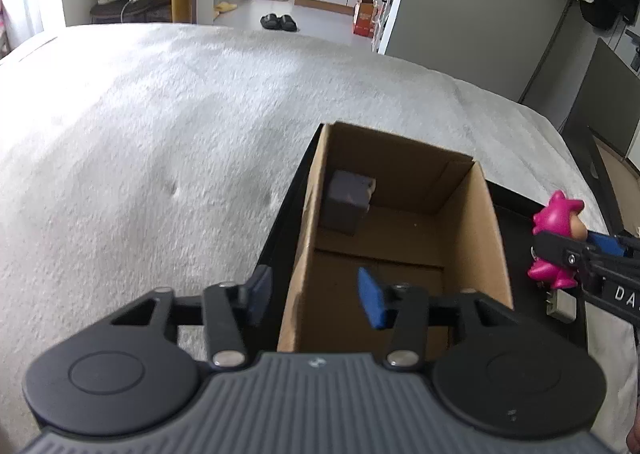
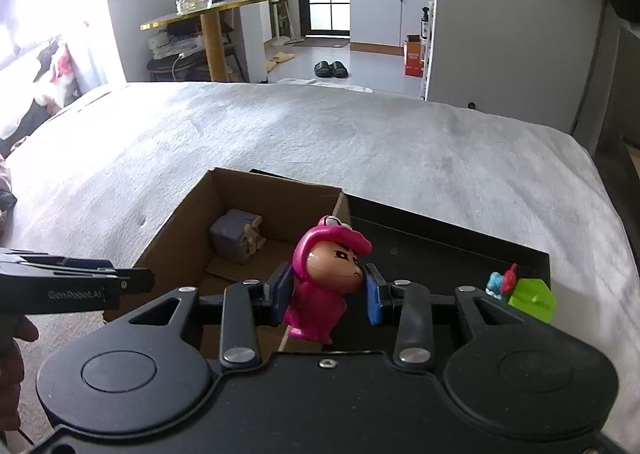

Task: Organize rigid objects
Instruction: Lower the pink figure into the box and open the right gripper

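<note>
The right claw (image 2: pixel 326 292) pinches a pink hooded figurine (image 2: pixel 324 282) by the head, one blue pad pressed on each side, holding it upright and clear of any surface. The figurine hangs near the right wall of the open cardboard box (image 2: pixel 280 198), over the near edge where the box meets the black tray (image 2: pixel 440 242). In the left wrist view the same figurine (image 1: pixel 556 226) appears at the far right, held in the right claw (image 1: pixel 560 250), to the right of the box (image 1: pixel 492 230).

The left claw (image 1: pixel 316 300) is spread and holds nothing; its fingers straddle the left wall of the box, one blue pad inside the box and the other outside, above the bed (image 1: pixel 160 134).

Inside the box, a grey-purple block (image 2: pixel 234 234) rests on the floor in the far left corner. The box sits on the left part of the tray, which lies on the grey bed cover. At the tray's right near corner sit a green piece (image 2: pixel 532 300) and, just beside it, a small blue-and-red toy (image 2: pixel 502 282).
</note>
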The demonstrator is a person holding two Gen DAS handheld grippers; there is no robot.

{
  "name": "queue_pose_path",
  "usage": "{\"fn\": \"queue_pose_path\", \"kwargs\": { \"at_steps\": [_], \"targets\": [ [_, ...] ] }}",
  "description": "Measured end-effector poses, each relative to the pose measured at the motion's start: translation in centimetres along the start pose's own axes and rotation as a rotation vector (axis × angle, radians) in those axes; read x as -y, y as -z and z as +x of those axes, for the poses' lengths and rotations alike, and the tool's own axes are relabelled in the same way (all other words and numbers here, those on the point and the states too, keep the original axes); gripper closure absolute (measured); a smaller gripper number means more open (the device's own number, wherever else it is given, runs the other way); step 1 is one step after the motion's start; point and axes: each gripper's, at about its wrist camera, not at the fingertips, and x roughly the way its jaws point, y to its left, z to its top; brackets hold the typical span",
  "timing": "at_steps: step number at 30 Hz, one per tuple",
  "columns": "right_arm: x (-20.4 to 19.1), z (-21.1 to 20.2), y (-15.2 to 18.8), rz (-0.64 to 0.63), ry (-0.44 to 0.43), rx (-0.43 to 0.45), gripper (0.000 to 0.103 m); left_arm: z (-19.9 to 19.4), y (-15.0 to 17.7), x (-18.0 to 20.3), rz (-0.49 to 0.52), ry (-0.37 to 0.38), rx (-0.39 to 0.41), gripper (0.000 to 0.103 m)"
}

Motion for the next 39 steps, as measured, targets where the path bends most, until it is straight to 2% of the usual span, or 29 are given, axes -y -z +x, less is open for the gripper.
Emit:
{"fn": "queue_pose_path", "kwargs": {
  "at_steps": [9,10,14,18,22,24,28,37,39],
  "targets": [
    [-2.9,1.9,-0.7,-0.043,-0.019,-0.029,0.066,1.3,0.9,-1.5,-0.023,0.012,-0.044,0.093],
    [-3.2,2.1,-0.7,-0.048,-0.022,-0.033,0.066,1.3,0.9,-1.6,-0.025,0.021,-0.041,0.094],
    [-4.2,2.9,-0.9,-0.071,-0.025,-0.040,0.066,1.2,1.0,-1.7,-0.002,0.004,-0.014,0.094],
    [-4.9,3.7,-1.4,-0.092,-0.020,-0.041,0.066,1.4,0.8,-2.2,-0.025,0.014,-0.015,0.094],
    [-5.0,4.0,-2.2,-0.074,-0.010,0.002,0.064,1.5,0.6,-2.3,-0.027,0.016,-0.018,0.094],
    [-4.7,3.8,-2.8,-0.056,-0.009,0.033,0.056,1.5,0.6,-2.2,-0.019,0.014,-0.024,0.094],
    [-4.3,3.0,-3.2,-0.066,-0.005,0.058,0.052,1.5,0.5,-1.7,-0.004,0.005,-0.026,0.092],
    [-1.4,-0.6,-1.0,-0.043,0.027,0.033,0.035,1.3,0.2,-1.1,0.006,-0.031,-0.040,0.090],
    [-0.2,-1.5,-0.4,-0.018,0.039,0.027,0.030,1.2,0.0,-0.7,0.016,-0.032,-0.046,0.082]
  ]
}}
